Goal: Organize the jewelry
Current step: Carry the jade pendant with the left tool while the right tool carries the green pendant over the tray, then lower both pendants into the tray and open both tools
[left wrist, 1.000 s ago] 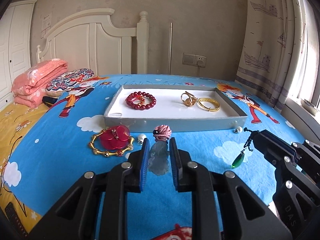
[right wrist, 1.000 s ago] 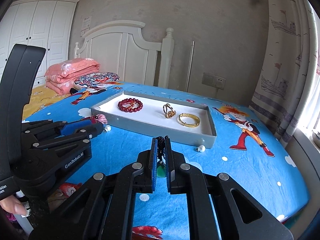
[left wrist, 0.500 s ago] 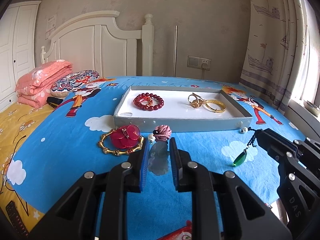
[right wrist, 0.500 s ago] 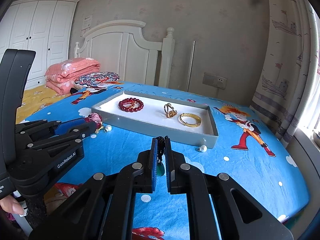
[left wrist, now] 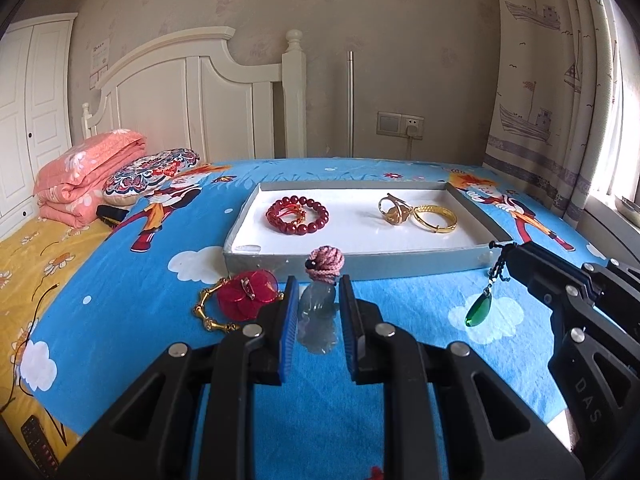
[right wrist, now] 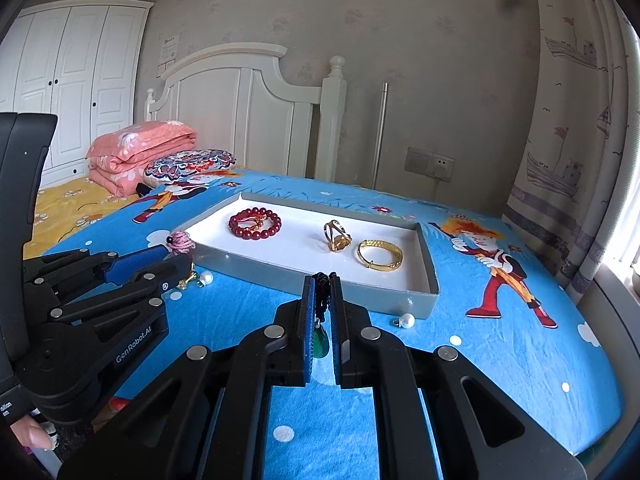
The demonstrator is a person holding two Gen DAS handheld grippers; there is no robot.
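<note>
pendant (left wrist: 318,312) sits pinched in left claw (left wrist: 318,300), before tray (left wrist: 360,266).

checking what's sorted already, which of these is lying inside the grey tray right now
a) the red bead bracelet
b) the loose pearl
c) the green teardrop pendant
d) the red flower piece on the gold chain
a: the red bead bracelet lies on the white floor of the grey tray; the green teardrop pendant hangs from the right hand-held gripper in front of the tray.

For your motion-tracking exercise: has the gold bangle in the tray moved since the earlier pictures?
No. The gold bangle lies by the gold ring near the tray's right end, as before; only the camera view shifted.
</note>
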